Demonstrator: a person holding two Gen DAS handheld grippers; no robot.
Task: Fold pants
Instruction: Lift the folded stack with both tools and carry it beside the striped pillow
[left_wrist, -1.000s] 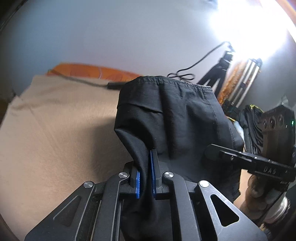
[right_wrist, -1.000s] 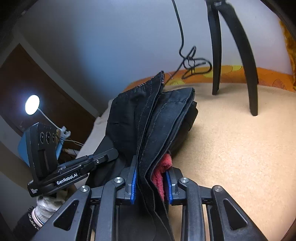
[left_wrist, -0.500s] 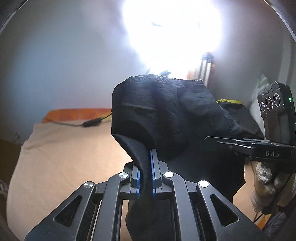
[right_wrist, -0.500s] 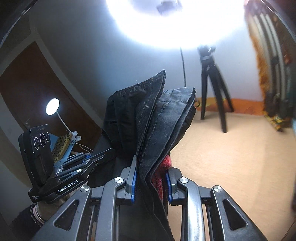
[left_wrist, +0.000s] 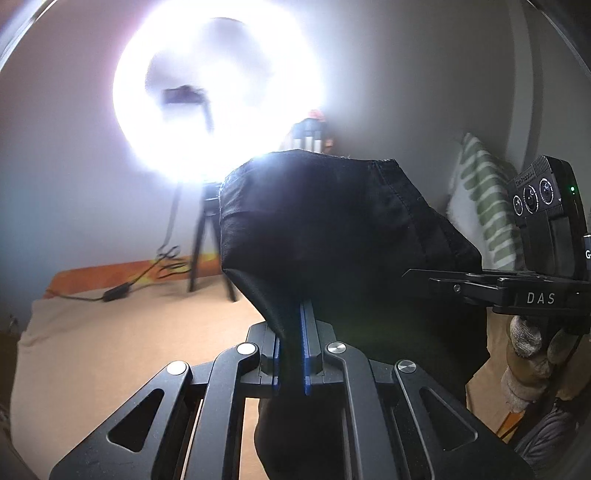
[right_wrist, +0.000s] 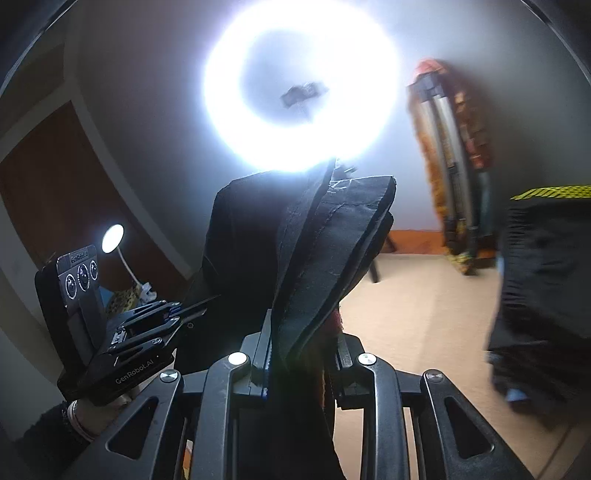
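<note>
Black pants (left_wrist: 332, 229); seemingly green-striped white pillow (left_wrist: 484, 210).

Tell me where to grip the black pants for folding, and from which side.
Grip the stitched top edge of the black pants, one corner per hand-held gripper, coming from below: the left hand-held gripper and right hand-held gripper already pinch it there, with the cloth hanging beneath.

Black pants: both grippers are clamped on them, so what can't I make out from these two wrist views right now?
- Lower part of the black pants: cut off by the bottom edge in both views, behind the left gripper and right gripper.
- Fold state: fabric bunches and hides itself.
- Red item in the right gripper: mostly covered by pants.
- Ring light centre: washed out by glare.
- Dark pile, right wrist view: motion-blurred.
</note>
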